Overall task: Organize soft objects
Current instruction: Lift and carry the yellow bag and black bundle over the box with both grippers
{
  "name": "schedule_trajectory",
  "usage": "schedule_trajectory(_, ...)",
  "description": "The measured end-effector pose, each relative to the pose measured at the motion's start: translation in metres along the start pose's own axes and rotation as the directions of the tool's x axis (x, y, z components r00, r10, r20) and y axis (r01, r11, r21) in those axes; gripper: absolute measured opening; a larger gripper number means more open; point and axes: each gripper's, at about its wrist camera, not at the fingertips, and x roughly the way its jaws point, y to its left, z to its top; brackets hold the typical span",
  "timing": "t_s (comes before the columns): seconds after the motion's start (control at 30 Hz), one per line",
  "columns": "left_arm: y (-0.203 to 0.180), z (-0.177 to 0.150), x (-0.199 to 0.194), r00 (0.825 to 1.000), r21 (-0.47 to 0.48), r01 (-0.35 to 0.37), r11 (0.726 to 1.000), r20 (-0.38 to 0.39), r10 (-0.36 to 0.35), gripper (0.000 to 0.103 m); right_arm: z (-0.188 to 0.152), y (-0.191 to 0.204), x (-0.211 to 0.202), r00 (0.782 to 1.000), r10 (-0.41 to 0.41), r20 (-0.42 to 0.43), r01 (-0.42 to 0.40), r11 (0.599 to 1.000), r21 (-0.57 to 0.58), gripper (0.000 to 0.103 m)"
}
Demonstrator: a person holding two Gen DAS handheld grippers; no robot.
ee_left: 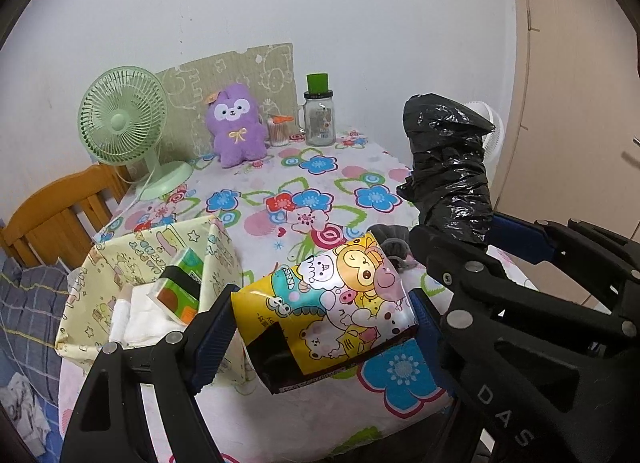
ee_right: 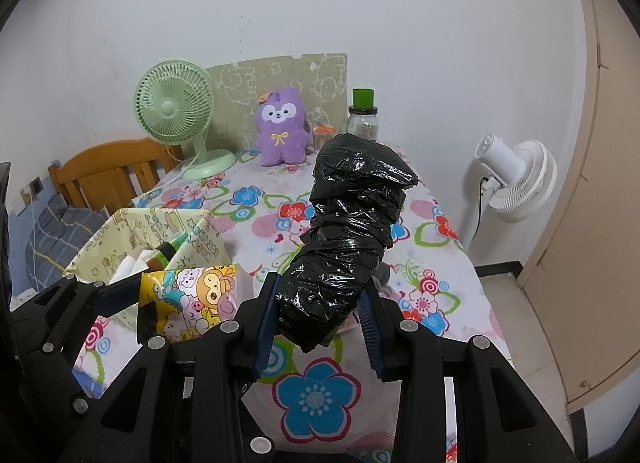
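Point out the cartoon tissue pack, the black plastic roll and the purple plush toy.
cartoon tissue pack [ee_left: 332, 311], left wrist view, printed front.
black plastic roll [ee_right: 344, 239], right wrist view, wrapped middle.
purple plush toy [ee_right: 282, 131], right wrist view, its belly.

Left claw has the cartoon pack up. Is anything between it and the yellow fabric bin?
Nothing visible stands between them. The pack, held in the left claw, hangs right beside the bin, whose open top lies just to its left. The bin already holds a green packet and white cloth, but room shows.
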Motion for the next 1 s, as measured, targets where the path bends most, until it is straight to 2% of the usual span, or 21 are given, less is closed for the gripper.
schedule_trajectory(0.73, 0.024, 0.018, -0.002, 1.000, -0.004, -0.021, 1.000, 0.013, 0.021, 0.084, 0.029, 0.023, 0.009, 1.000, 0.009, -0.001, -0.009, 1.000, -0.024, 0.041)
schedule_trajectory(1.0, 0.042, 0.022, 0.001, 0.999, -0.018, -0.037, 0.999, 0.011, 0.037, 0.084, 0.038, 0.038, 0.019, 0.999, 0.046, -0.012, -0.046, 0.998, -0.041, 0.041)
